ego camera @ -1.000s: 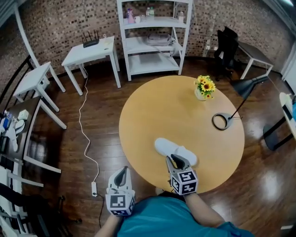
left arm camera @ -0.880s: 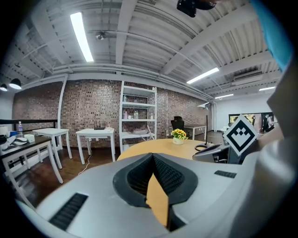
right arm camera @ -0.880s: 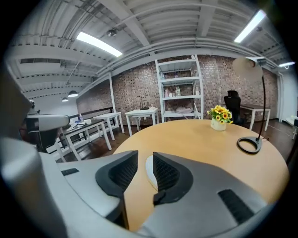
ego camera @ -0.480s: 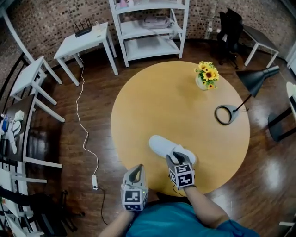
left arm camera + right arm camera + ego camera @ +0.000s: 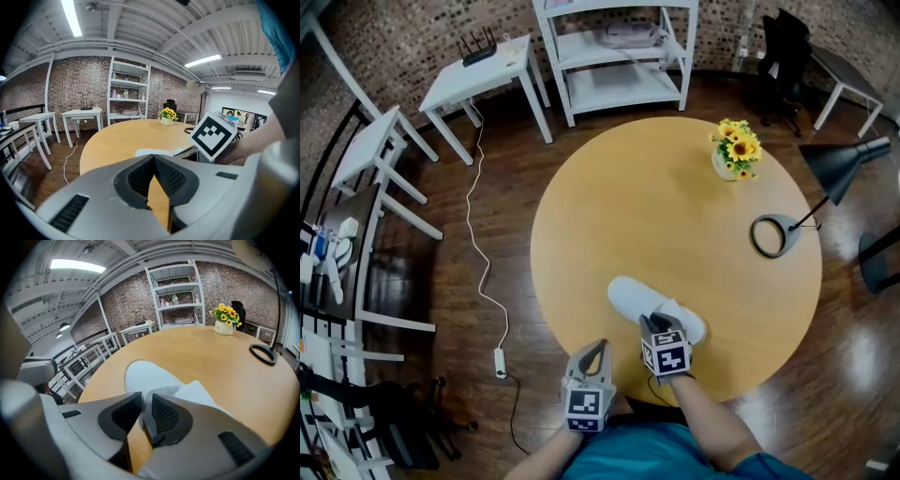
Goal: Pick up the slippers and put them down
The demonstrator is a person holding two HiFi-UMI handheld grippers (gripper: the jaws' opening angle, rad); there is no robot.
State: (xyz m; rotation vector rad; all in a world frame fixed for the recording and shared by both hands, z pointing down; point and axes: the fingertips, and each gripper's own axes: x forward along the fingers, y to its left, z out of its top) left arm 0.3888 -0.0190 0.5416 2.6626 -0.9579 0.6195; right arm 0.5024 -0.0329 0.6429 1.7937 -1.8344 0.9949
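One white slipper [image 5: 637, 298] lies on the round wooden table [image 5: 675, 206] near its front edge, toe pointing to the far left. My right gripper [image 5: 655, 324] is at the slipper's heel end. In the right gripper view the jaws are closing on the slipper's [image 5: 150, 376] white rim, which sits between the pads of the right gripper [image 5: 146, 398]. My left gripper [image 5: 597, 350] hovers at the table's front edge, just left of the right one; its jaws meet at the tips with nothing between them. In the left gripper view the slipper [image 5: 152, 152] lies beyond the left gripper [image 5: 153, 158].
A vase of yellow flowers [image 5: 737, 150] and a black desk lamp with a ring base [image 5: 775, 234] stand at the table's far right. Behind are a white shelf unit [image 5: 619, 56] and white side tables [image 5: 483, 80]. A cable with a power strip [image 5: 499, 361] lies on the floor at left.
My left gripper has moved right, up to the table's front edge beside the right one. The right gripper has sunk onto the slipper's heel end. The slipper stays on the table.
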